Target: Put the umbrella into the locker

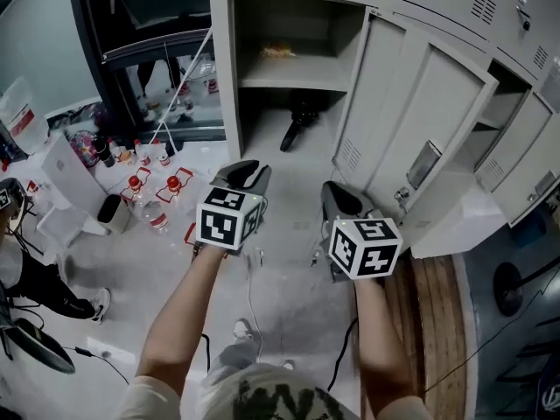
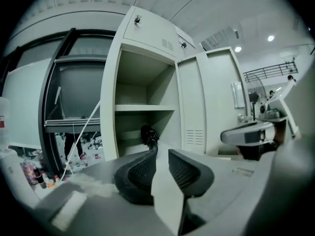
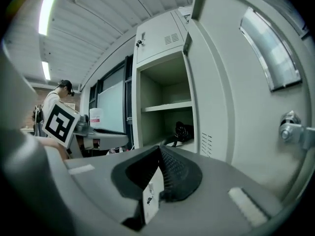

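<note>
A black folded umbrella (image 1: 297, 122) lies on the floor of the open locker's lower compartment (image 1: 262, 134), under the shelf (image 1: 293, 81). The same umbrella (image 2: 147, 134) shows in the left gripper view, and the umbrella (image 3: 183, 131) in the right gripper view too. Both grippers hover in front of the locker, apart from the umbrella. My left gripper (image 1: 248, 175) is open, with a narrow empty gap at my left gripper (image 2: 161, 151). My right gripper (image 1: 337, 198) is shut with nothing held; the tips meet at my right gripper (image 3: 160, 150).
The locker door (image 1: 411, 121) stands swung open to the right, close beside my right gripper, its latch (image 3: 293, 127) near. A small yellowish item (image 1: 278, 51) lies on the upper shelf. Bottles (image 1: 153, 191) and a seated person (image 1: 26, 269) are at left; a cable (image 1: 251, 296) crosses the floor.
</note>
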`<state>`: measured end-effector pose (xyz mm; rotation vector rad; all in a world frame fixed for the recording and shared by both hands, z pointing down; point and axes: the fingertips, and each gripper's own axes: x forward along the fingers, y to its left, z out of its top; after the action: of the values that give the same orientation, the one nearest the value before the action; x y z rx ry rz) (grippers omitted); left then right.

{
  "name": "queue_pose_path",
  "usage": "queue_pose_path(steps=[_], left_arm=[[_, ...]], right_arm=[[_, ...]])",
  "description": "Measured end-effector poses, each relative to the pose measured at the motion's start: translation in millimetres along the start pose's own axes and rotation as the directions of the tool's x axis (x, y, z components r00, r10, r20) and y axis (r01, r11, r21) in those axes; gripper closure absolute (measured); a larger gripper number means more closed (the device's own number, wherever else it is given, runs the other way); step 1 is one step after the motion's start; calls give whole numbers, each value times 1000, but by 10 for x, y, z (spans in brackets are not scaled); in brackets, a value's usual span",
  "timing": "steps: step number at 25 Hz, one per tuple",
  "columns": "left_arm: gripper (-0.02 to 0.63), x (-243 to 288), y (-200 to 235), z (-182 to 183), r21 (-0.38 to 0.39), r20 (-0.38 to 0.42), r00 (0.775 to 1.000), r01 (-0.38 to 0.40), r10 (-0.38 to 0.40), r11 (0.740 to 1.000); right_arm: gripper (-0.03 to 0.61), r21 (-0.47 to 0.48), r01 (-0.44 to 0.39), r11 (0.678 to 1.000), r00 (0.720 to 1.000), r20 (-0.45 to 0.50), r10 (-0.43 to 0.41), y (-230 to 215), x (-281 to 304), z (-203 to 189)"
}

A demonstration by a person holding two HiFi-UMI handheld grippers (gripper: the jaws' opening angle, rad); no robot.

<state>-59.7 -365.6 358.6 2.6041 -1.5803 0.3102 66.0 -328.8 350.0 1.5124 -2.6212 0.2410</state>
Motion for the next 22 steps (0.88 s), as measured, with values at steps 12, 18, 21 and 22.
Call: queue_pose_path(steps=[12, 18, 21, 22], left_arm=[[607, -706, 31, -112, -76, 17, 998, -55, 56, 996], [607, -786, 15, -83, -62, 9, 997, -70, 71, 996], [607, -797, 1, -74, -61, 6, 997, -70, 71, 996], [607, -800, -9, -76, -60, 5, 998, -70, 70, 996]], right_arm=[[581, -68, -41, 997, 999, 28, 43, 238, -275, 77], [581, -69, -48, 996, 998, 36, 50, 297, -334, 106], [581, -67, -48, 997, 998, 42, 51, 301, -364, 119], [581, -67, -48, 997, 998, 43, 51, 304, -373, 120]])
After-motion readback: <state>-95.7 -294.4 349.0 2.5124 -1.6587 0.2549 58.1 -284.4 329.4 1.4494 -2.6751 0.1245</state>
